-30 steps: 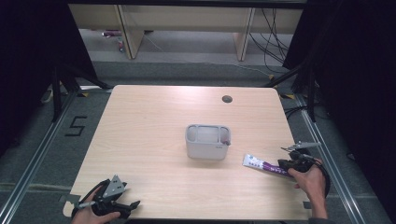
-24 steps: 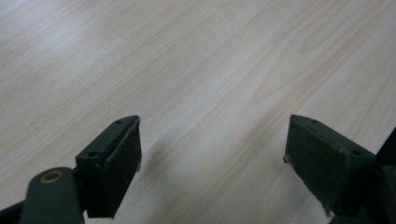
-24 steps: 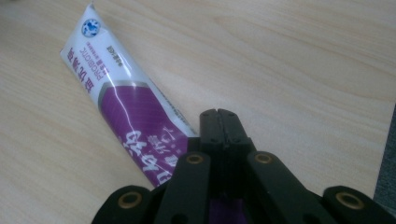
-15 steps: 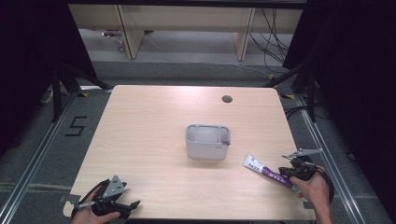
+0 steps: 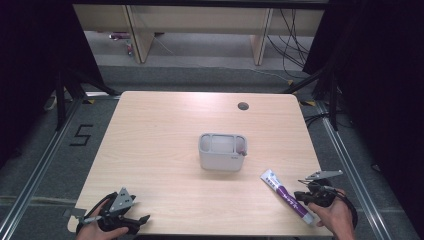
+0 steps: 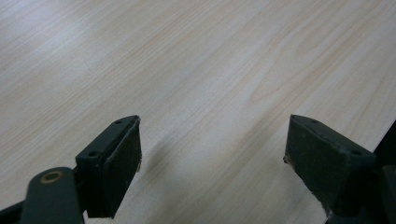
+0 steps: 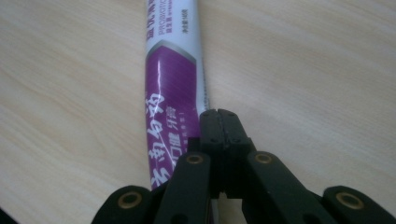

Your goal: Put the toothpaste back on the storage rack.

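Observation:
A purple and white toothpaste tube (image 5: 284,192) lies slantwise on the wooden table near its front right corner. My right gripper (image 5: 299,196) is shut, its tips low against the tube's right edge. In the right gripper view the closed jaws (image 7: 219,122) meet just beside the tube (image 7: 172,60), and I see nothing between them. My left gripper (image 5: 141,220) rests at the front left corner. In the left gripper view it (image 6: 212,158) stands open over bare wood.
A grey compartmented holder (image 5: 222,161) stands at the table's middle, with a small reddish thing at its right end. A round cable hole (image 5: 243,106) lies at the back right. Black curtains and floor rails flank the table.
My right hand has drawn back toward the table's front edge. The tube's near end has swung that way with it, so the tube lies more steeply slanted. The left hand has kept still.

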Demonstrator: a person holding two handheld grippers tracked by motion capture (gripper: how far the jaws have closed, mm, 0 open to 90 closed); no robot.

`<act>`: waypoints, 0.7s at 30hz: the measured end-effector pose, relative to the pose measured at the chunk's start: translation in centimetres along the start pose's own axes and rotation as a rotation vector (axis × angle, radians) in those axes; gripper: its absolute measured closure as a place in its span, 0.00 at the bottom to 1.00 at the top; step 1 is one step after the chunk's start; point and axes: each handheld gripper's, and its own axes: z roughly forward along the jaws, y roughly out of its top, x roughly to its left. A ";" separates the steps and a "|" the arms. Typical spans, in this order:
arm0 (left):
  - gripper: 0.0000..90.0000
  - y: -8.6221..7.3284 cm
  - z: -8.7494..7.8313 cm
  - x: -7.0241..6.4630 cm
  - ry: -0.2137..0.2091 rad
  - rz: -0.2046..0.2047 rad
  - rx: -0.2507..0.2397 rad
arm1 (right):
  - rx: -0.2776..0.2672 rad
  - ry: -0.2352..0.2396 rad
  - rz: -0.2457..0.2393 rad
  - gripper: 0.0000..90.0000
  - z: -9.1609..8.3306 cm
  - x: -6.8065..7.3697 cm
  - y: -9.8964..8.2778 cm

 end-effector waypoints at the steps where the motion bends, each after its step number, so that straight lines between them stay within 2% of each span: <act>1: 0.20 0.0 0.1 0.0 0.008 -0.002 -0.003 | -0.008 -0.008 0.022 1.00 0.0 0.5 -0.2; 2: 0.20 0.0 0.1 -0.1 0.012 -0.017 -0.014 | -0.001 0.004 -0.003 1.00 -0.2 0.4 -0.2; 3: 0.20 0.0 0.1 -0.1 0.012 -0.016 -0.014 | 0.000 -0.003 0.002 1.00 -0.3 0.7 -0.4; 4: 0.20 0.0 0.1 -0.1 0.013 -0.016 -0.015 | 0.003 0.010 0.015 1.00 -0.4 1.0 -0.5; 5: 0.20 0.0 0.1 -0.1 0.012 -0.016 -0.016 | -0.003 0.011 -0.006 1.00 -0.5 1.0 -0.6; 7: 0.20 0.0 0.1 -0.1 0.012 -0.017 -0.021 | -0.015 0.016 -0.002 1.00 -0.6 1.5 -0.8; 8: 0.20 0.0 0.1 -0.1 0.012 -0.017 -0.021 | -0.010 0.017 -0.022 1.00 -0.7 1.6 -0.9; 9: 0.20 0.0 0.1 -0.1 0.013 -0.016 -0.021 | -0.015 0.035 -0.006 1.00 -0.7 1.9 -1.0; 10: 0.20 0.0 0.1 -0.1 0.014 -0.017 -0.022 | -0.010 0.030 -0.021 1.00 -0.7 2.0 -1.0; 11: 0.20 0.0 0.1 -0.1 0.015 -0.017 -0.022 | -0.019 0.034 0.001 1.00 -0.6 2.4 -1.2; 12: 0.20 0.0 0.1 -0.1 0.015 -0.016 -0.023 | -0.009 0.033 -0.026 1.00 -0.6 2.4 -1.1; 14: 0.20 0.0 0.0 -0.1 0.015 -0.014 -0.021 | -0.014 0.035 -0.003 1.00 -0.5 2.8 -1.2; 15: 0.20 -0.1 0.1 -0.1 0.015 -0.018 -0.025 | 0.000 0.041 -0.038 1.00 -0.6 2.7 -1.1; 16: 0.20 -0.1 0.1 -0.1 0.015 -0.020 -0.025 | 0.004 0.045 0.000 1.00 -0.6 3.2 -1.2; 17: 0.20 -0.1 0.0 -0.1 0.016 -0.016 -0.022 | -0.010 0.037 -0.044 1.00 -0.5 3.1 -1.2; 20: 0.20 -0.1 0.0 -0.1 0.016 -0.013 -0.021 | 0.014 0.041 -0.042 0.99 -0.5 3.8 -1.2; 21: 0.20 -0.1 0.0 -0.1 0.013 -0.015 -0.022 | 0.001 0.047 -0.053 0.98 -0.5 3.8 -1.1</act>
